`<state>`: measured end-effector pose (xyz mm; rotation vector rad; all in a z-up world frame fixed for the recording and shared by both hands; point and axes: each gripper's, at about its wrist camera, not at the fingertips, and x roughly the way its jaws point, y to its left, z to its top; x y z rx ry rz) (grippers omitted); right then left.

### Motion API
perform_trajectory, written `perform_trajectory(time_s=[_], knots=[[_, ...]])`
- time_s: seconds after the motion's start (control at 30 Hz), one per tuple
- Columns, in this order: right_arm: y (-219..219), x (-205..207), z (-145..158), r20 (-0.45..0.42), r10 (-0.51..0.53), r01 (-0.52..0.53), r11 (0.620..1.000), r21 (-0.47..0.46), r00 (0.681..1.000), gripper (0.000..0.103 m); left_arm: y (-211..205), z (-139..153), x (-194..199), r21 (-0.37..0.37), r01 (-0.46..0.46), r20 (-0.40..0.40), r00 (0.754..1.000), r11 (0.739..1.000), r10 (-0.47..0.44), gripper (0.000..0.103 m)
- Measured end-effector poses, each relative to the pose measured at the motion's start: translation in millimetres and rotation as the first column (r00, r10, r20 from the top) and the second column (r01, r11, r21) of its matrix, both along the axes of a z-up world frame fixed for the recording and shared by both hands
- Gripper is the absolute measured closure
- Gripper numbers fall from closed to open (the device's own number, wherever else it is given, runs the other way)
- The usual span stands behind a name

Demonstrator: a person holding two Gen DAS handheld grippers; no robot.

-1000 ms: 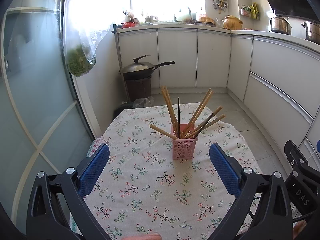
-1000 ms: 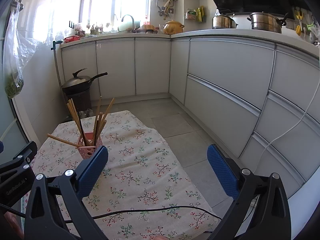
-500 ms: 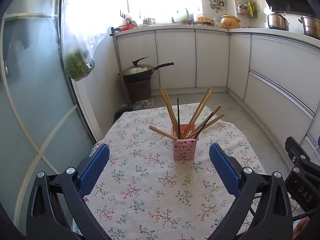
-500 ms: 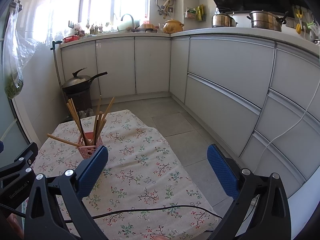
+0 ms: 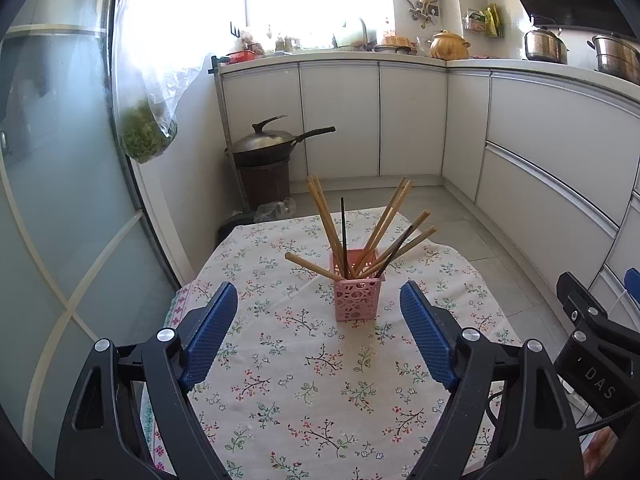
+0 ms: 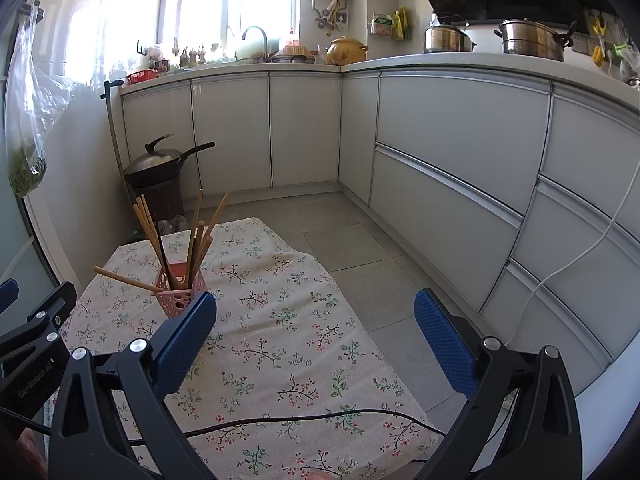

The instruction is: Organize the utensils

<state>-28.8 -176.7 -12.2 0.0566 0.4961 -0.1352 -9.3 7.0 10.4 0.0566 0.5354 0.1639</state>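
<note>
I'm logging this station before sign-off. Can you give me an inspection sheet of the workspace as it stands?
Surface: table under a floral tablecloth, no loose utensils seen on it.
Job's things: pink perforated holder upright near the table's middle; wooden chopsticks fan out of it, plus a dark pair; one chopstick leans low to the left over the rim.
Clutter: nothing seen on the cloth.
Grippers: left gripper jaws closing, nothing between them; right gripper open, empty.
Cables: black cable crosses the near end of the cloth; white cable hangs by the drawers.
Surroundings: lidded wok on a stand, hanging bag of greens, white cabinets.
</note>
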Motion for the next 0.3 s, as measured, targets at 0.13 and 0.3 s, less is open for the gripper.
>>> perform_trajectory(time_s=[0.13,0.3], knots=[[0.0,0.4,-0.8,-0.001,-0.003,0.003,1.000,0.001,1.000,0.006,-0.2,2.1,-0.6,0.012,-0.018,0.002,1.000,1.000,0.018,0.011],[-1.2,2.1,-2.4,-0.005,-0.006,0.006,1.000,0.005,1.000,0.006,-1.4,2.7,-1.3,0.012,-0.011,0.004,1.000,1.000,0.011,0.007]])
